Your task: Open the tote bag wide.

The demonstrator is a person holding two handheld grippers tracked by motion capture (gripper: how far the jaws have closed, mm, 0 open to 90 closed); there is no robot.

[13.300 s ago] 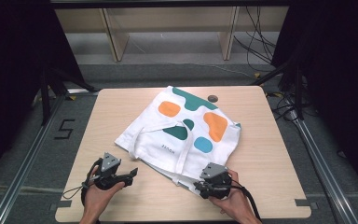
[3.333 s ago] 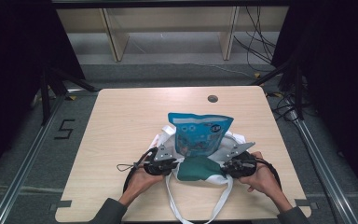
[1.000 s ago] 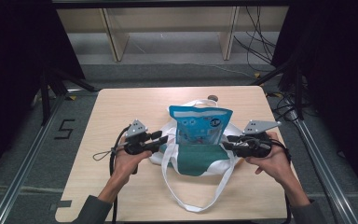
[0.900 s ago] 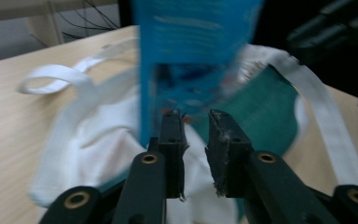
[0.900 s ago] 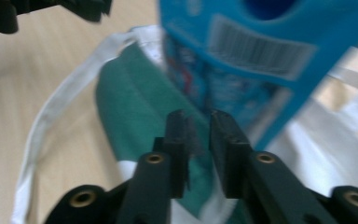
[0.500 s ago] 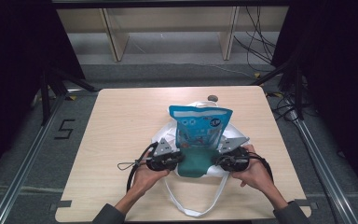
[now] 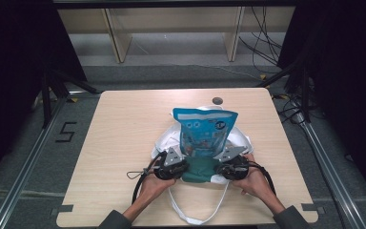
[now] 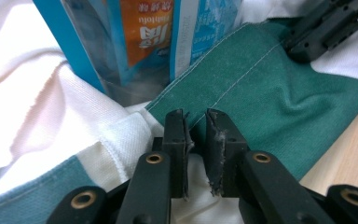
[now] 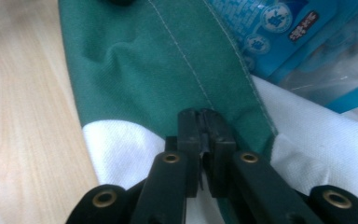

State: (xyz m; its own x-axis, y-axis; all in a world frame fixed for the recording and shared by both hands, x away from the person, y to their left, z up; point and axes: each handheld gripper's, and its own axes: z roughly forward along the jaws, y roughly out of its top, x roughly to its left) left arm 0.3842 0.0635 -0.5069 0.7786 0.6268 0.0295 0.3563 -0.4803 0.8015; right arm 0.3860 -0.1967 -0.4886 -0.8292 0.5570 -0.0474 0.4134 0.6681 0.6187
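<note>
A white tote bag with green patches (image 7: 198,172) lies on the wooden table (image 7: 124,138). A blue snack pouch (image 7: 204,130) stands upright in its mouth. My left gripper (image 7: 184,169) and right gripper (image 7: 218,169) sit at either end of the bag's green near rim. In the left gripper view the jaws (image 8: 197,116) pinch a fold of the bag (image 8: 270,93) just below the pouch (image 8: 140,37), and the right gripper's black jaws (image 8: 326,23) lie farther along the rim. In the right gripper view the jaws (image 9: 200,114) are shut on the green hem (image 9: 135,70) beside the pouch (image 9: 298,42).
The bag's white handles (image 7: 198,212) loop toward the table's near edge between the person's forearms. A round cable hole (image 7: 217,100) sits near the far edge. Wooden shelving (image 7: 171,28) stands beyond the table, and metal rails run along both sides.
Since a second ago both grippers have come down, inward and toward the person with the bag's rim. The pouch still stands upright. Little has moved in the last half second.
</note>
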